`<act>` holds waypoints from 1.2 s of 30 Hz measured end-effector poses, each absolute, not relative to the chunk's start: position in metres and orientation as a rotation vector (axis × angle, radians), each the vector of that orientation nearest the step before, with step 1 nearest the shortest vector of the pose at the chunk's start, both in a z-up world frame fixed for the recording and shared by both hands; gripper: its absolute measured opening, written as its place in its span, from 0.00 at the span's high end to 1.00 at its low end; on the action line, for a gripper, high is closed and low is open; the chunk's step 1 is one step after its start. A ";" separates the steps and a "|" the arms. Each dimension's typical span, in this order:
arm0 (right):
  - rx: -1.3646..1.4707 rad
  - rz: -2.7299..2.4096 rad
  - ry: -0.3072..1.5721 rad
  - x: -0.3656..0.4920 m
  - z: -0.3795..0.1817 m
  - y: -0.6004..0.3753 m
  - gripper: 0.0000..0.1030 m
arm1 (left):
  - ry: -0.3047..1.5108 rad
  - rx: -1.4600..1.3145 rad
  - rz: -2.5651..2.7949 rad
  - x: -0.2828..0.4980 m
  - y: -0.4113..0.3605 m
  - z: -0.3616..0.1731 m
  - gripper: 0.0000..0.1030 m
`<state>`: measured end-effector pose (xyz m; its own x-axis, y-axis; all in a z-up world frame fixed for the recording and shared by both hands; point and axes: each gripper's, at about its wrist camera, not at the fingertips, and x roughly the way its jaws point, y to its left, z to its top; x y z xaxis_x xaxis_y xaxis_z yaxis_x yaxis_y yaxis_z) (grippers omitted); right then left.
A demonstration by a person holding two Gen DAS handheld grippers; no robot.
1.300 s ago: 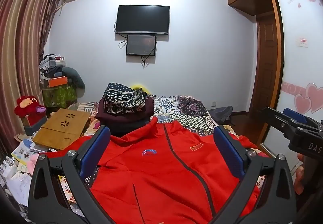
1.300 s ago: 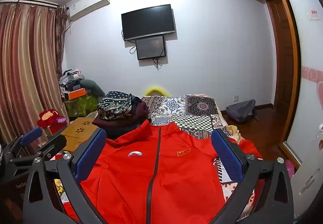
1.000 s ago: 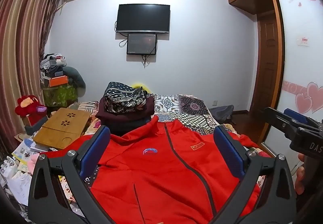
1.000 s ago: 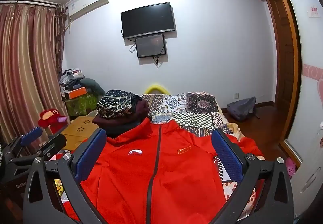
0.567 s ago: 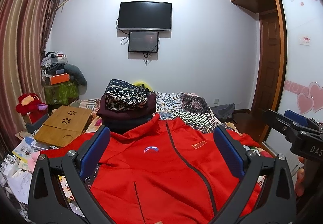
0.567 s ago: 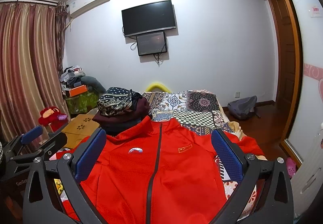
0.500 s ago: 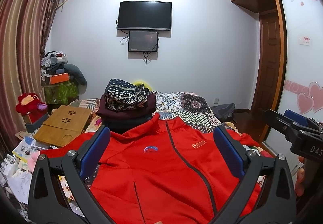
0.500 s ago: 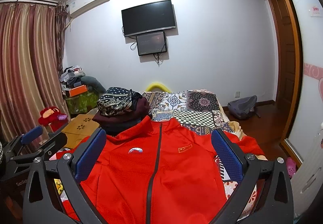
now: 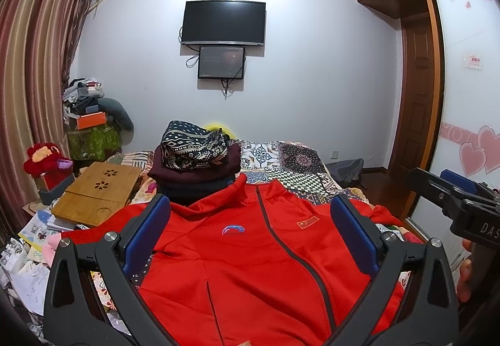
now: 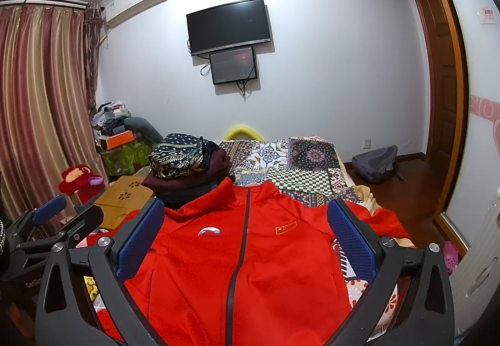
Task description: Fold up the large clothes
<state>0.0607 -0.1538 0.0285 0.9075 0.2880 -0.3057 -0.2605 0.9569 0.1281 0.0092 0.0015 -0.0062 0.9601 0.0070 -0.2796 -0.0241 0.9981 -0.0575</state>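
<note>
Grippers first: the left gripper (image 9: 250, 239) and right gripper (image 10: 247, 236) both hover with fingers spread wide, holding nothing, framing the lower centre of each view. Under them a red jacket (image 9: 250, 252) lies face up and zipped on the bed (image 10: 312, 177), collar pointing away, a small logo and a flag patch on its chest. At the right edge of the left view, the other gripper's body reads "DAS", cut off. A wooden lap desk (image 9: 97, 193) sits at middle left beside papers. Just beyond the collar stands a pile of folded clothes (image 9: 193, 158). Farther left, a red plush toy (image 9: 43, 155); a backpack (image 10: 375, 163) lies on the floor at right. On the far wall hangs a TV (image 9: 223, 22).
</note>
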 end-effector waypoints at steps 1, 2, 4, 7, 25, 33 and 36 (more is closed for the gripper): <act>0.086 0.284 0.329 0.061 0.029 -0.155 0.00 | 0.285 -0.061 0.015 0.010 0.002 -0.006 0.00; 0.085 0.284 0.329 0.061 0.029 -0.155 0.00 | 0.286 -0.063 0.014 0.010 0.002 -0.007 0.00; 0.085 0.283 0.330 0.061 0.029 -0.155 0.00 | 0.286 -0.065 0.015 0.010 0.002 -0.007 0.00; 0.085 0.284 0.329 0.061 0.028 -0.155 0.00 | 0.286 -0.065 0.016 0.011 0.003 -0.008 0.00; 0.086 0.282 0.341 0.063 0.025 -0.154 0.00 | 0.295 -0.073 0.016 0.014 0.004 -0.009 0.00; 0.081 0.282 0.372 0.074 0.019 -0.154 0.00 | 0.312 -0.075 0.026 0.023 0.008 -0.014 0.00; 0.078 0.279 0.393 0.081 0.016 -0.153 0.00 | 0.316 -0.075 0.044 0.028 0.011 -0.016 0.00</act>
<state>0.0806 -0.1534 0.0160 0.8863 0.2834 -0.3664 -0.2532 0.9588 0.1291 0.0277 0.0114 -0.0159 0.9495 0.0317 -0.3121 -0.0551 0.9963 -0.0664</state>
